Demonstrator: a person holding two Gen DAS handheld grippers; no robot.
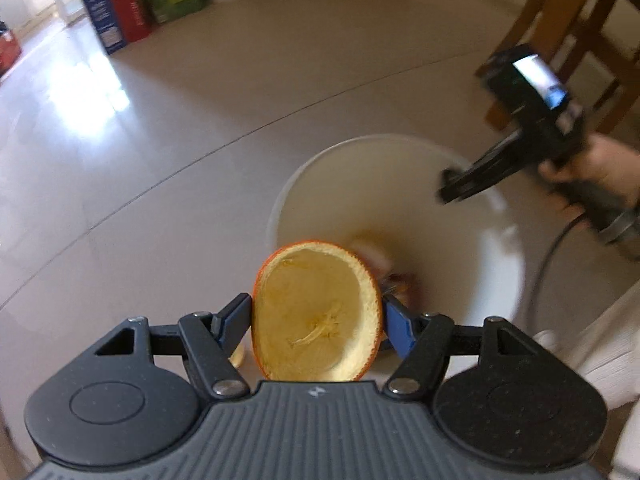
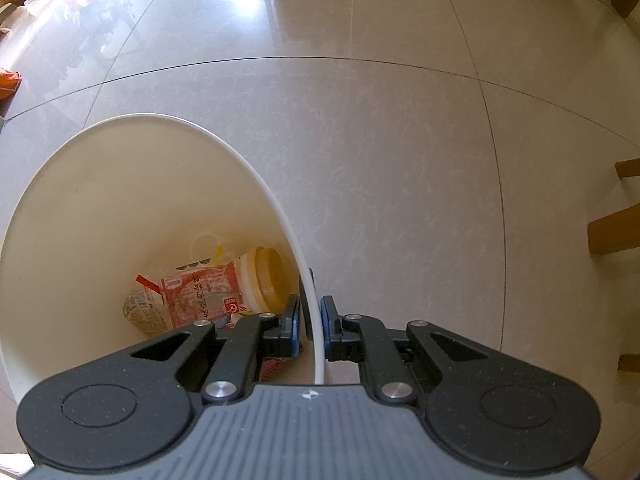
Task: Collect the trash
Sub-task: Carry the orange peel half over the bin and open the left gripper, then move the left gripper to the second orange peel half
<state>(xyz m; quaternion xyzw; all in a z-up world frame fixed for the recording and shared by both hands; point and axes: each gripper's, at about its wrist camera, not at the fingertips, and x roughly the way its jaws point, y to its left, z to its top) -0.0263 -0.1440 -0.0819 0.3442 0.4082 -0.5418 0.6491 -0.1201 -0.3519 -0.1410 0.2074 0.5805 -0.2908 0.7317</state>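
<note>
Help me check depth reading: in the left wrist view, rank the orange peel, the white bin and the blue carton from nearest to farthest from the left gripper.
1. orange peel: clamped between the left gripper pads.
2. white bin: just beyond, slightly right, on the floor.
3. blue carton: far upper left.

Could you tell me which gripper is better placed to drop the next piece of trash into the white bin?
Left: the left gripper holds the orange peel near the white bin, while the right gripper clamps its rim.

A hollow orange peel half, pith facing up, hangs above the white bin holding wrappers.
</note>
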